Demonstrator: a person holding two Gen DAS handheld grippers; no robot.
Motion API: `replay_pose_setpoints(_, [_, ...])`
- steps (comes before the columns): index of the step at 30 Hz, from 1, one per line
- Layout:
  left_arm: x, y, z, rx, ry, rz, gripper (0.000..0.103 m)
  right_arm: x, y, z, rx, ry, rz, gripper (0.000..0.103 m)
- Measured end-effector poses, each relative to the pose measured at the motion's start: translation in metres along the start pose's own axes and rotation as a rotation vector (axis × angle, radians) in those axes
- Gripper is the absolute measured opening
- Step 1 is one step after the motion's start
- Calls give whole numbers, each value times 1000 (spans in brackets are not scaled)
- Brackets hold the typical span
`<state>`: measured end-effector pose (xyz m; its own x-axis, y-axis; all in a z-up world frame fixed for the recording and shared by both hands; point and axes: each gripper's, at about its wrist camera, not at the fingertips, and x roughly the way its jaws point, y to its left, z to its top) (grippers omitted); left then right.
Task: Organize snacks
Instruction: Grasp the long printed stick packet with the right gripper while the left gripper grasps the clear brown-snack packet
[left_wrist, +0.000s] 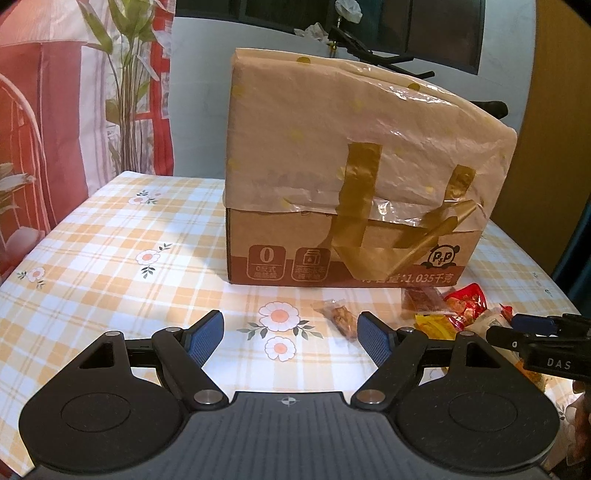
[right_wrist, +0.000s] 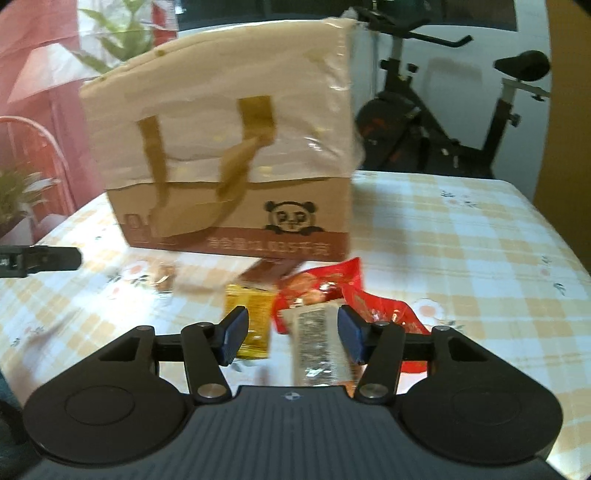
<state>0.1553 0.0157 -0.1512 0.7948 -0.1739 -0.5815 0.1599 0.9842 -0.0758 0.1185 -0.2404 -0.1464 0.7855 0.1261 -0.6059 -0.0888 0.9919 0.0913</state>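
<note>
A small heap of snacks lies on the checked tablecloth (left_wrist: 110, 258) in front of a cardboard box (left_wrist: 354, 177) draped with a beige bag. In the right wrist view my right gripper (right_wrist: 291, 332) stands open around a clear silvery packet (right_wrist: 317, 343); its right pad is next to the packet, its left pad apart from it. Beside it lie a yellow packet (right_wrist: 255, 317), a red packet (right_wrist: 325, 284) and a brown packet (right_wrist: 269, 273). My left gripper (left_wrist: 291, 332) is open over bare cloth, with a brown nut bar (left_wrist: 338, 317) just past its right finger.
The box (right_wrist: 229, 155) fills the middle of the table behind the snacks. An exercise bike (right_wrist: 443, 122) stands beyond the table's far right edge. A plant (left_wrist: 125, 74) and a red patterned curtain are at the far left.
</note>
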Motion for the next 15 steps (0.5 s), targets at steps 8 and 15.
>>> replay_pose_setpoints(8, [2, 2, -1, -9, 13, -4, 81, 8, -3, -10, 0, 72, -31, 58])
replay_pose_setpoints(15, [29, -3, 4, -71, 72, -57, 76, 12, 8, -15, -48, 69, 26, 39])
